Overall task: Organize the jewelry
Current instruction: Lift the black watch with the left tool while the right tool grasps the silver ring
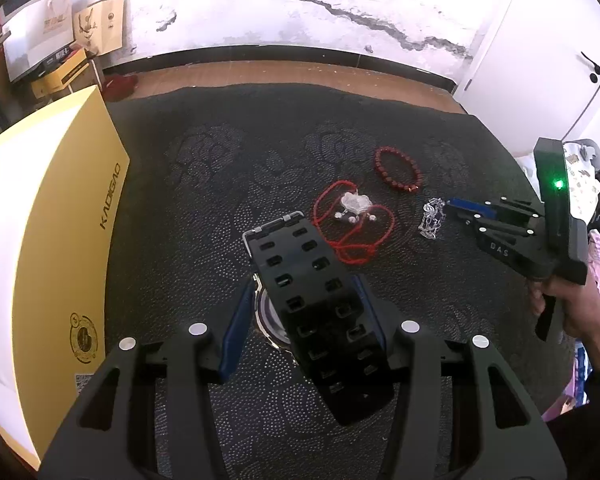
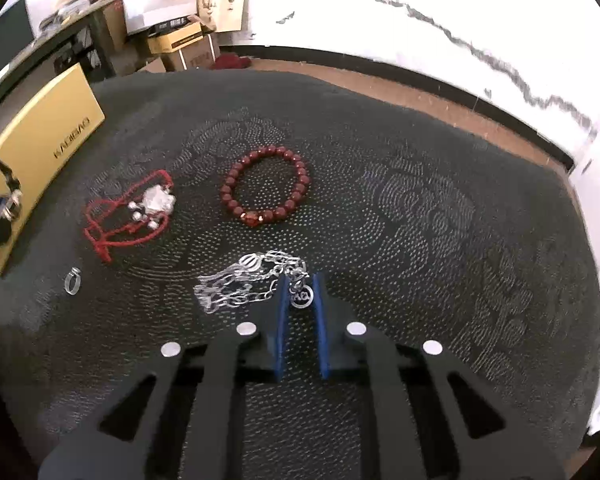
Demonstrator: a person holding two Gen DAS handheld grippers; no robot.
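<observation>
The left gripper (image 1: pixel 300 300) is clamped on a black wristwatch (image 1: pixel 316 312), its blue-padded fingers (image 1: pixel 236 320) pressing the watch case from either side while the perforated strap rises toward the camera and the metal buckle end points away over the dark patterned cloth (image 1: pixel 220 168). The right gripper (image 2: pixel 300 300) rests low on the same cloth with its blue fingers (image 2: pixel 280 320) narrowly parted, set around the round tag end of a silver chain bracelet (image 2: pixel 244 284); whether the pads actually pinch the tag cannot be told from either view. From the left wrist camera, that gripper (image 1: pixel 458 204) reaches in from the right edge, a green light glowing on its body, held in the person's right hand (image 1: pixel 568 308), its tips touching the silver chain bracelet (image 1: pixel 432 218). Just beyond the chain lies a red bead bracelet (image 2: pixel 266 186), a closed ring of dark red beads flat on the cloth. To its left sits a red cord necklace (image 2: pixel 128 216) with a silver pendant and small bells, its cord looped loosely. Near the left edge of the right wrist view a small clear ring (image 2: pixel 72 280) lies alone on the cloth. A yellow box (image 1: pixel 60 240) printed with lettering lies along the cloth's left side, well apart from the jewelry. Behind it stand stacked cartons and paper bags (image 2: pixel 188 12), and a white cracked wall (image 1: pixel 300 0) runs across the background.
</observation>
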